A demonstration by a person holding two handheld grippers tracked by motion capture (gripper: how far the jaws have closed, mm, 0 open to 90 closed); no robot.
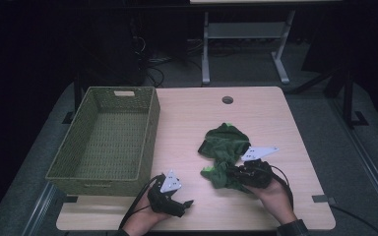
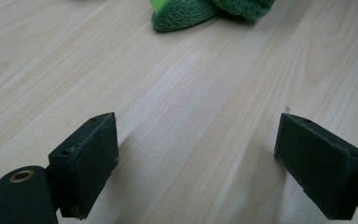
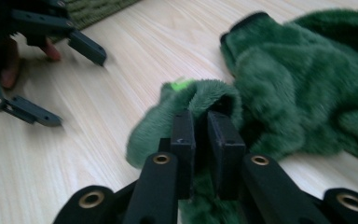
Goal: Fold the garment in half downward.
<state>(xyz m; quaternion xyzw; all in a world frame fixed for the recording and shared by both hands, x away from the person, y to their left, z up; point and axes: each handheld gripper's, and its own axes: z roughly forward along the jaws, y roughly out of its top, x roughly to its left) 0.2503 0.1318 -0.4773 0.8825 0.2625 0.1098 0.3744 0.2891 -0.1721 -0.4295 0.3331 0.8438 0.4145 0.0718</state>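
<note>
Clearly pinching only a thin fold of green plush cloth [image 3: 303,88] in the right gripper [image 3: 201,126], mid-table beside the basket [image 1: 106,142]; risks slipping free when lifted; left gripper [image 2: 196,158] gaping, empty

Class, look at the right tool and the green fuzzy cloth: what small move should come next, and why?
Probably lift the green cloth slightly and carry it toward the basket. The right tool looks pinched on a fold of it, the cloth lies crumpled on the table, and the basket stands empty at the left.
</note>
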